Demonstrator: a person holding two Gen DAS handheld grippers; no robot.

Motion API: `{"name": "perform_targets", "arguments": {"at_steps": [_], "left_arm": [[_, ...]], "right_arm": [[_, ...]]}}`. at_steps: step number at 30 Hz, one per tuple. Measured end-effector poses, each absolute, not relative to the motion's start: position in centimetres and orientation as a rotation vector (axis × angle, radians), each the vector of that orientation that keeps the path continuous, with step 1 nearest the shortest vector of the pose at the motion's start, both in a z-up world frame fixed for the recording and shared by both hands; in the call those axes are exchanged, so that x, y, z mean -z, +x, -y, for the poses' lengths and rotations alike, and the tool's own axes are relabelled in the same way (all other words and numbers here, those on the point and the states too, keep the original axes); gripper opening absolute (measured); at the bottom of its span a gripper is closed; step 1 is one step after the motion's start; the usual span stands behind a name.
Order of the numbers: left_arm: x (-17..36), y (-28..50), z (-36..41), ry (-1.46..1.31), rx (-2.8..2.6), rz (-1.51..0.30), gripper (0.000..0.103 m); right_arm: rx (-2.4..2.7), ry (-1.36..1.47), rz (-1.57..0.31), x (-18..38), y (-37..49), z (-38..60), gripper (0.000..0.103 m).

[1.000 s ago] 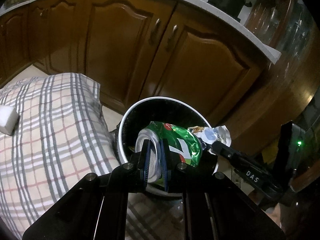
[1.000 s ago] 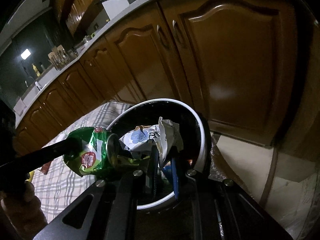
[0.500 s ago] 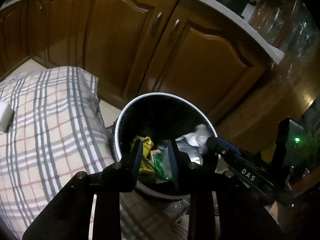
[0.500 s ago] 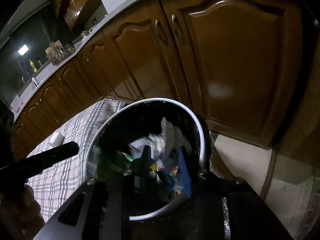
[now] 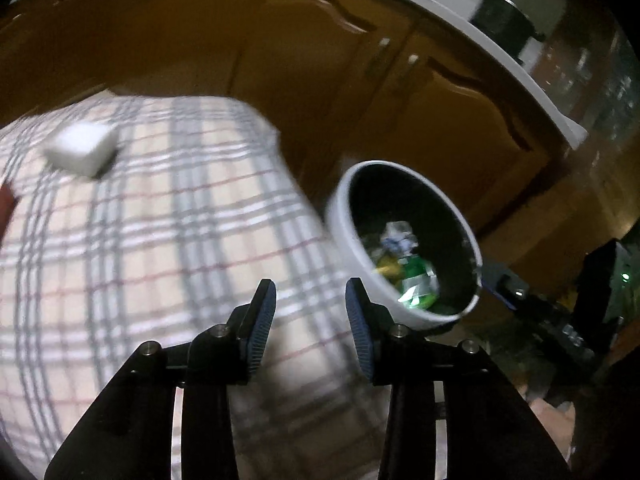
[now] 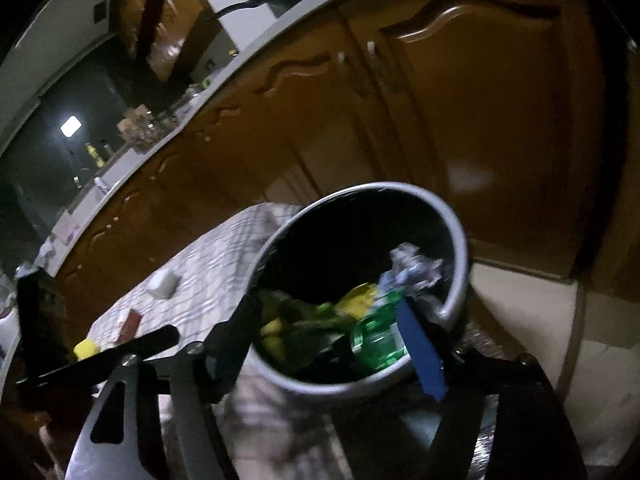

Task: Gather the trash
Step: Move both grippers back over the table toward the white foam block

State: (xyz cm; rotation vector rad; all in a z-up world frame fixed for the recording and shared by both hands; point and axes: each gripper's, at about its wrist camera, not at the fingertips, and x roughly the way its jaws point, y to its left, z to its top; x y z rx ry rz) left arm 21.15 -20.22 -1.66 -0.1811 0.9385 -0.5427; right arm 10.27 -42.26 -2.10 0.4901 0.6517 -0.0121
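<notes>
1. Green and crumpled, the can [image 5: 416, 284] lies inside the white-rimmed bin [image 5: 340, 216], right of centre in the left wrist view; in the right wrist view the can [image 6: 376, 338] sits low in the bin [image 6: 460, 248], at lower centre. Blur hides which way its long axis runs.
2. Above the can, a pale crumpled wrapper [image 5: 396, 236] rests against the bin's dark inner wall, and yellow scraps [image 6: 356, 300] lie just beside the can on the left.
3. The bin's mouth tilts toward both cameras; its rim reads as an oval.
4. The left gripper [image 5: 310, 320] stands with its jaws apart and nothing between them, at lower centre, over the checked cloth [image 5: 140, 240] and left of the bin.
5. The right gripper [image 6: 324, 344] is spread wide and holds nothing, its fingers framing the bin's near rim.
6. On the cloth, a white block [image 5: 80, 148] lies at the upper left.
7. Brown wooden cabinet doors [image 6: 480, 100] fill the background beneath a pale countertop [image 5: 460, 4].
</notes>
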Motion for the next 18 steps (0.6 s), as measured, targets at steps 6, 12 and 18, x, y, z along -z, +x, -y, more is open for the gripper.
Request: {"name": "perform_targets", "arguments": {"at_steps": [6,12,18], "left_arm": [[2.5,20.3,15.2,-0.2,0.455,-0.936,0.043],[2.6,19.3,11.0,-0.229,0.383,-0.917,0.047],[2.7,18.3,7.5,-0.244,0.327,-0.902,0.05]], "right_arm": [[-0.084,0.451,-0.672,1.9,10.8,37.5,0.081],[-0.166,0.394,-0.7,2.0,11.6,33.2,0.086],[-0.23,0.353,-0.729,2.1,12.5,29.4,0.087]]}}
